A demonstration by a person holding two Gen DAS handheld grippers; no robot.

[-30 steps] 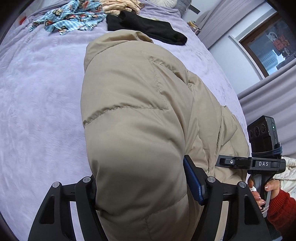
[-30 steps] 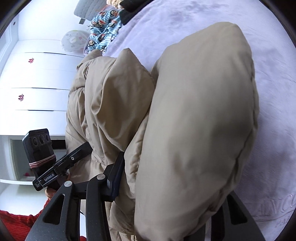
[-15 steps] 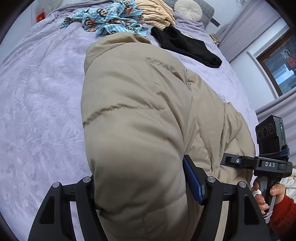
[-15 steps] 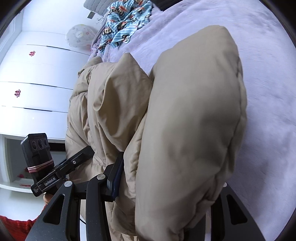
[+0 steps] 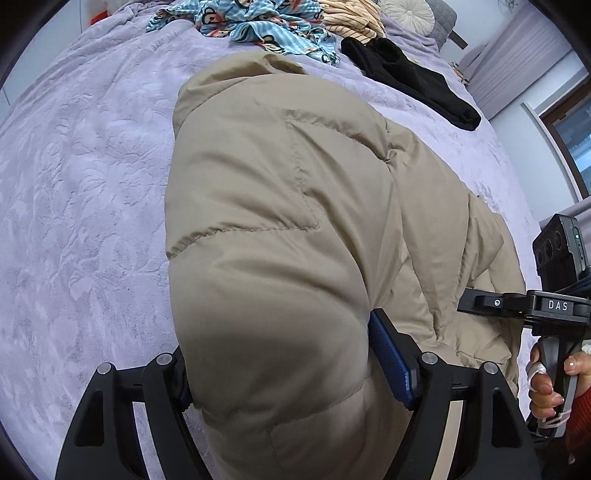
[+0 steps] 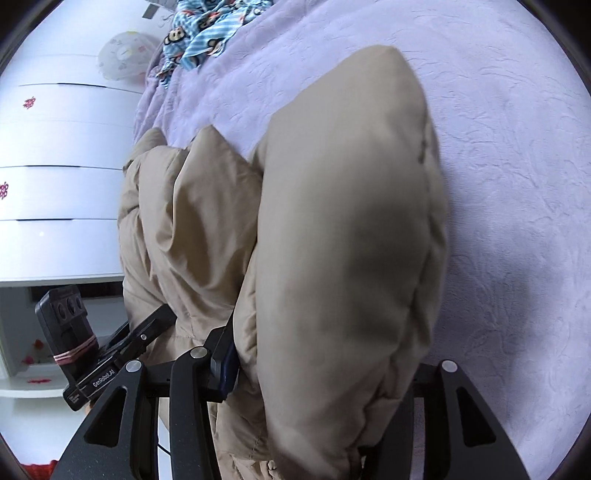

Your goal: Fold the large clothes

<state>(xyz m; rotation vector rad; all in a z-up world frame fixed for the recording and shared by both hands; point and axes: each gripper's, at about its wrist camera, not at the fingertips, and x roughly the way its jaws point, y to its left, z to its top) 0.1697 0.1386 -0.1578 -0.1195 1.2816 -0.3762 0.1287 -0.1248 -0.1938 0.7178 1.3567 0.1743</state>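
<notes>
A puffy beige jacket (image 5: 280, 206) lies bunched on the purple bedspread (image 5: 81, 192). My left gripper (image 5: 291, 365) is shut on a thick fold of it, which bulges out between the jaws. My right gripper (image 6: 325, 365) is shut on another thick fold of the same jacket (image 6: 347, 229). The right gripper also shows at the right edge of the left wrist view (image 5: 554, 306), held by a hand. The left gripper shows at the lower left of the right wrist view (image 6: 92, 354). The padding hides most of the fingertips.
At the far end of the bed lie a blue monkey-print garment (image 5: 255, 22), a striped beige garment (image 5: 351, 18) and a black garment (image 5: 413, 77). White drawers (image 6: 55, 177) stand to the left of the bed. Curtains and a window (image 5: 569, 125) are on the right.
Both grippers, still holding the jacket, have moved forward over the bed; more of the far clothes pile and bedspread has come into view.
</notes>
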